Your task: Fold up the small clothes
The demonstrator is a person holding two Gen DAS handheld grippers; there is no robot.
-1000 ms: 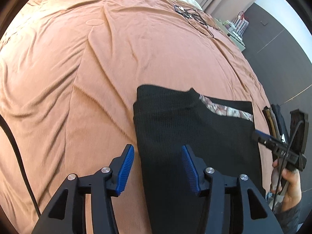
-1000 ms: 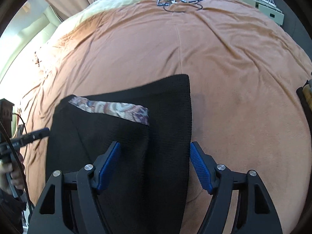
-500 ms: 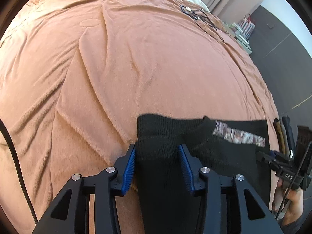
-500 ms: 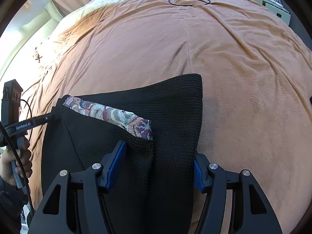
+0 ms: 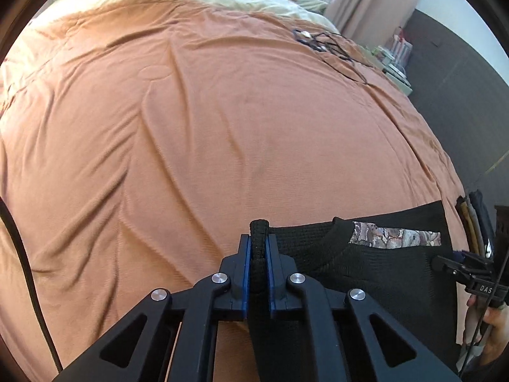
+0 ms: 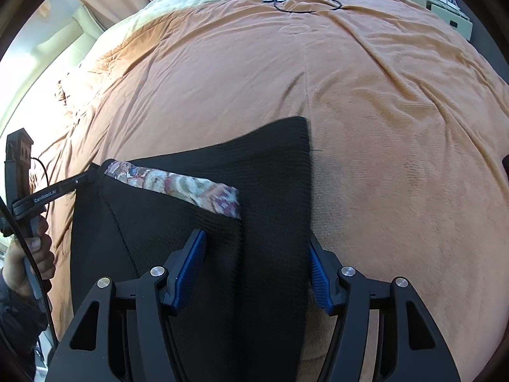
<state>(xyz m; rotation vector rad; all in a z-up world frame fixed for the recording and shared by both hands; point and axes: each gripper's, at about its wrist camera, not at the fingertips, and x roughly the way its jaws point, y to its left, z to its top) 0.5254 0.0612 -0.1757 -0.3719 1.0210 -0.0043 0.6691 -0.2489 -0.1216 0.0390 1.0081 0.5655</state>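
We see the black garment (image 6: 270, 191) lying on the orange bedspread (image 5: 191, 127). Our left gripper (image 5: 258, 254) has its fingers clenched on the garment's bunched corner, while our right gripper (image 6: 254, 264) straddles the opposite edge, fingers released.

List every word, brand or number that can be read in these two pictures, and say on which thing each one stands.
"GenRobot.AI": white letters on the finger of the left gripper, seen from the right wrist view.
"DAS": white letters on the body of the right gripper, seen from the left wrist view; the rest is cut off.
The boxes beside the bed: any print is too small to read.
The black garment: no text, only a patterned strip.
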